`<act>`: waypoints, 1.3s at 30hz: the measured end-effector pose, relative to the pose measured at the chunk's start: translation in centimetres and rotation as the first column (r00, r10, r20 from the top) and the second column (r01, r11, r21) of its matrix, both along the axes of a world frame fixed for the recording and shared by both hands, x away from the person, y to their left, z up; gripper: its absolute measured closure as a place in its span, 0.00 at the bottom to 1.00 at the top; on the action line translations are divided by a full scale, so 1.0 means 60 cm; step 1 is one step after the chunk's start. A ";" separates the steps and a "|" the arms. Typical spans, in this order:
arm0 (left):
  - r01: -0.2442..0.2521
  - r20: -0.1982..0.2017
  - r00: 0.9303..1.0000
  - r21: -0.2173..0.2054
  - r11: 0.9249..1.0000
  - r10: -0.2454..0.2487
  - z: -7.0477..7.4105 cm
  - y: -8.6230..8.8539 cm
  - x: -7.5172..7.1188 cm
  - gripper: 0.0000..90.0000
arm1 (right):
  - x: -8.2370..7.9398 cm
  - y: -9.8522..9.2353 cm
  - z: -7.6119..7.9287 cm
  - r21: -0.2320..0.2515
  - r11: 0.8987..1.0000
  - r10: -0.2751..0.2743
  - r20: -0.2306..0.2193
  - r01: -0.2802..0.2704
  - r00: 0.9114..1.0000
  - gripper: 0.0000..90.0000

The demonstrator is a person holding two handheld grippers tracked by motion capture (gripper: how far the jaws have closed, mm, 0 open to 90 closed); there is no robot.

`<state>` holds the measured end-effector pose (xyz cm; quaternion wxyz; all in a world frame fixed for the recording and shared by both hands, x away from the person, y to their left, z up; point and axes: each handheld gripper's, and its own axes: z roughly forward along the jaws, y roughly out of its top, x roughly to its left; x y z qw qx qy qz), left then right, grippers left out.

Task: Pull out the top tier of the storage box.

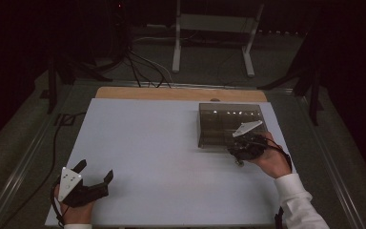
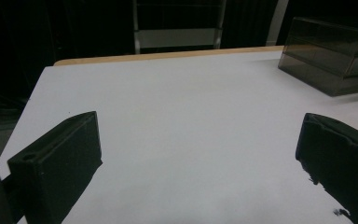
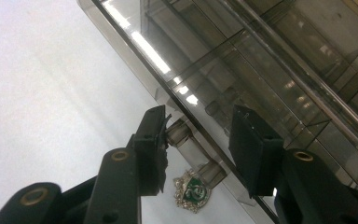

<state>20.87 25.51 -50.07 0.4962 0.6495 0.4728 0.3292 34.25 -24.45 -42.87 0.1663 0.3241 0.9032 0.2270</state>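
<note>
The right hand-held gripper (image 1: 240, 151) was at the near edge of the smoky box (image 1: 228, 121), on the right side of the desk (image 1: 162, 157). Its jaws stood partly open around a small clear knob (image 3: 179, 133) on the front of the box, with the left pad at the knob; a firm grip could not be told. A green badge (image 3: 193, 190) lay on the desk just below. The left hand-held gripper (image 1: 95, 174) rested at the near left corner, jaws wide, holding nothing.

left gripper (image 1: 95, 171) jaws wide, right gripper (image 3: 200, 140) half-closed
</note>
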 end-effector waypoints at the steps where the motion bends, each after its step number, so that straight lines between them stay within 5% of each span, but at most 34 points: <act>1: 0.001 -0.001 1.000 0.002 1.000 -0.001 0.000 0.000 0.000 0.01 | -0.001 0.000 0.000 0.000 1.000 0.002 0.000 -0.002 1.000 0.63; 39: -0.003 -0.003 1.000 0.002 1.000 0.003 -0.001 -0.001 0.000 0.01 | -0.029 -0.005 -0.007 -0.011 0.999 0.044 -0.011 -0.044 0.999 0.66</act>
